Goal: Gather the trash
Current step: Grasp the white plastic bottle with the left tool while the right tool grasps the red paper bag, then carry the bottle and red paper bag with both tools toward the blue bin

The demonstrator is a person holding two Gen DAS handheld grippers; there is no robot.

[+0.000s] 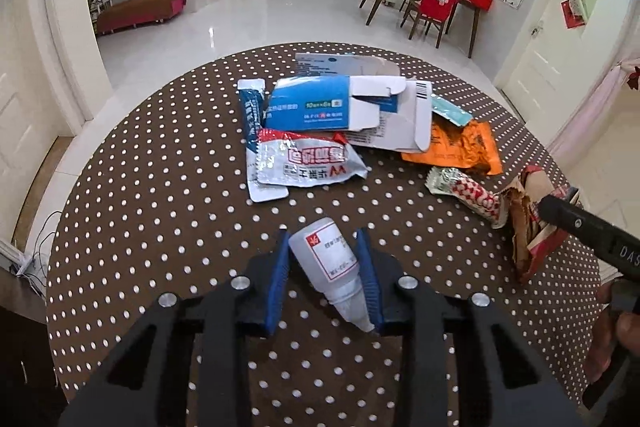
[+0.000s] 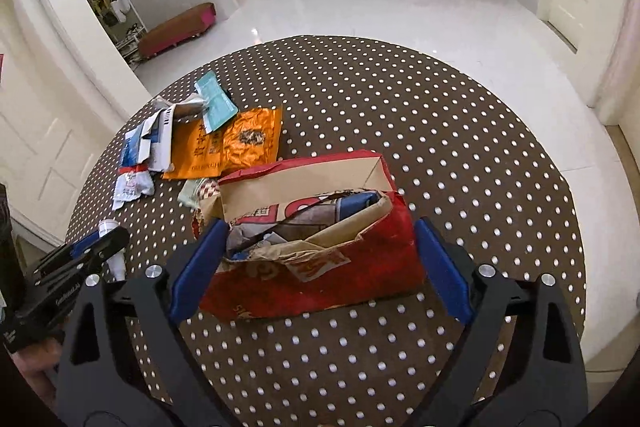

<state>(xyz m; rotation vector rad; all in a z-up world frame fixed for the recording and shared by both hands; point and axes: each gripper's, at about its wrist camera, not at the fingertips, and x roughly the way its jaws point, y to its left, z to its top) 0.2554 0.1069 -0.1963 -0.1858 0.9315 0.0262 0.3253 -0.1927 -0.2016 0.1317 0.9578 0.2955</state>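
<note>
Wrappers [image 1: 308,163] and flattened cartons [image 1: 384,115] crowd table [image 1: 160,187] beyond, seemingly overlapping.

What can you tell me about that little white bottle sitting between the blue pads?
The small white bottle looks like translucent plastic, with a white label edged in red and printed text too small to read. It lies on its side on the polka-dot tablecloth, its tapered nozzle pointing back toward the camera and its flat base toward the trash pile. The left gripper has a blue pad on each side of it; the right-hand pad touches it, the left shows a slight gap. In the right wrist view it peeks out beside that gripper.
</note>
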